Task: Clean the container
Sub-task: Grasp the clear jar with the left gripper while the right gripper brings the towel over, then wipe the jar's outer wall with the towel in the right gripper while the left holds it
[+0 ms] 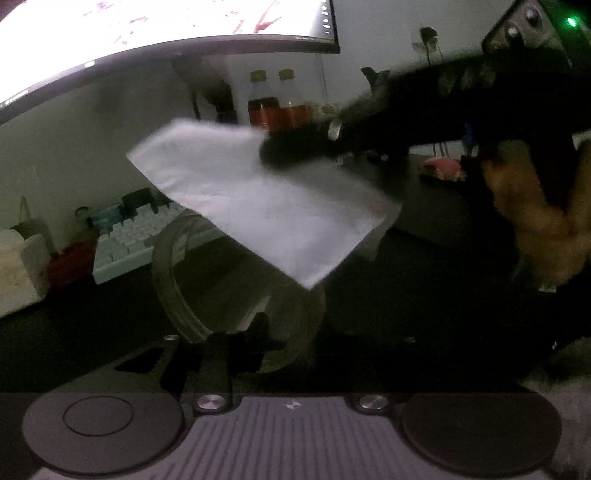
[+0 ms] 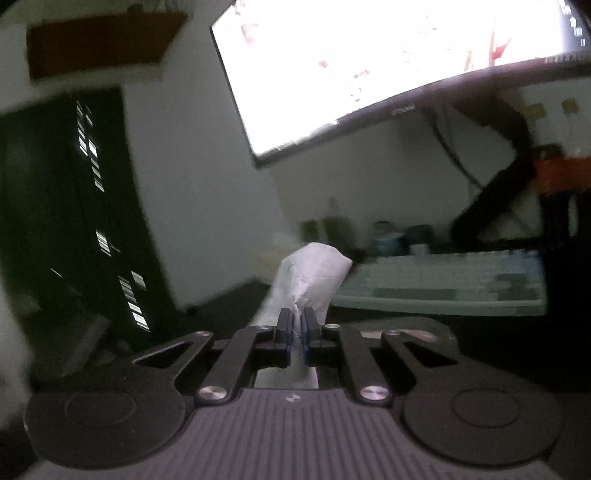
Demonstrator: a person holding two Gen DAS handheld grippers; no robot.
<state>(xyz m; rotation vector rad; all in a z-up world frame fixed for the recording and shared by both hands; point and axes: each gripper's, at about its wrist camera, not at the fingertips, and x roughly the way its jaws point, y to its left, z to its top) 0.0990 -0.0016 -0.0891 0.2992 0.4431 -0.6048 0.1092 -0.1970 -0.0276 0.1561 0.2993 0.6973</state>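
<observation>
A clear glass jar [image 1: 236, 288] is held in my left gripper [image 1: 236, 343], its round mouth facing left and up; the view is dark and the grip point is partly hidden. My right gripper [image 2: 297, 325] is shut on a white tissue [image 2: 306, 277]. In the left wrist view the right gripper [image 1: 295, 147] comes in from the upper right and holds the tissue [image 1: 258, 199] spread out just above the jar, covering part of its rim. A hand [image 1: 543, 221] holds the right gripper's handle.
A bright monitor [image 1: 147, 26] hangs over the dark desk [image 1: 424, 295]. A pale keyboard [image 1: 129, 243] lies at the left, a white box [image 1: 18, 266] at the far left. Two bottles of dark liquid [image 1: 273, 103] stand at the back wall.
</observation>
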